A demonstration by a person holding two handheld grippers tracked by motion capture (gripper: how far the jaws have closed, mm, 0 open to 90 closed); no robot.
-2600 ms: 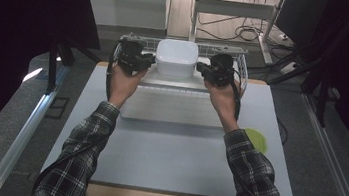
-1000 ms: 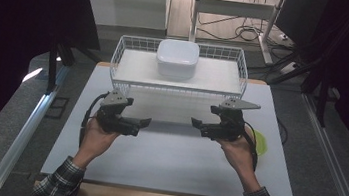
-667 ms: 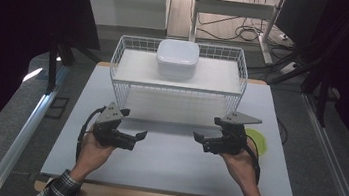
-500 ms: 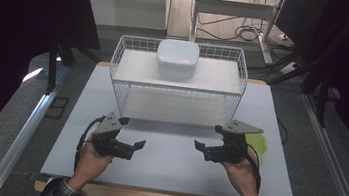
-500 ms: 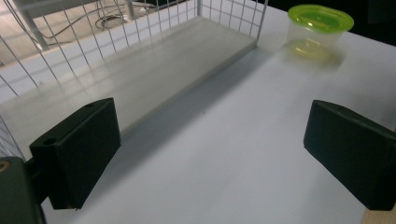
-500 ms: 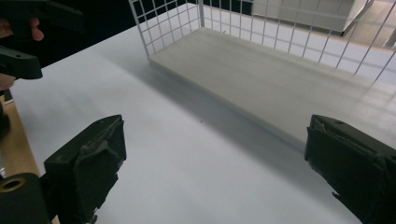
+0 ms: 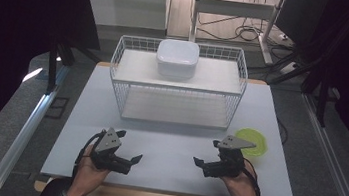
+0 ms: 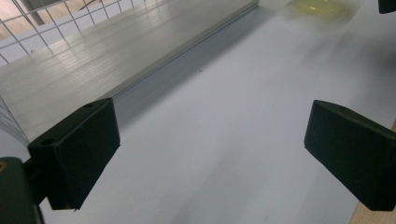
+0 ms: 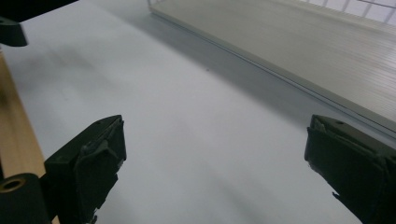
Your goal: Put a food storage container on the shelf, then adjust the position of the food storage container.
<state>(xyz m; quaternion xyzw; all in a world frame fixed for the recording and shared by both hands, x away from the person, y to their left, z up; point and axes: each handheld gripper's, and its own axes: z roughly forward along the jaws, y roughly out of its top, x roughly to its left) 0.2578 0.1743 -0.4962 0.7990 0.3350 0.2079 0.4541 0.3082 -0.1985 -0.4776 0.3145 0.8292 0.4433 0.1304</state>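
The white box (image 7: 177,57) sits on the top shelf of the wire rack (image 7: 120,71) at the far side of the desk (image 7: 167,142), about midway along the shelf and toward its back edge. It is a rounded, nearly square box, a little wider than deep, so its slightly longer axis runs across the desk, parallel to the rack's long side; its flat top faces up. Both hands are at the near edge of the desk, well apart from the rack and from each other. The left gripper (image 7: 135,159) points toward the middle of the desk, its jaws spread with nothing between them; in the left gripper view they frame bare desk and the rack's lower shelf. The right gripper (image 7: 199,162) points inward toward the left one, jaws likewise spread wide and empty, having just been opening. A yellow-green bowl (image 7: 253,139) lies on the desk just beyond the right hand (image 7: 240,184).
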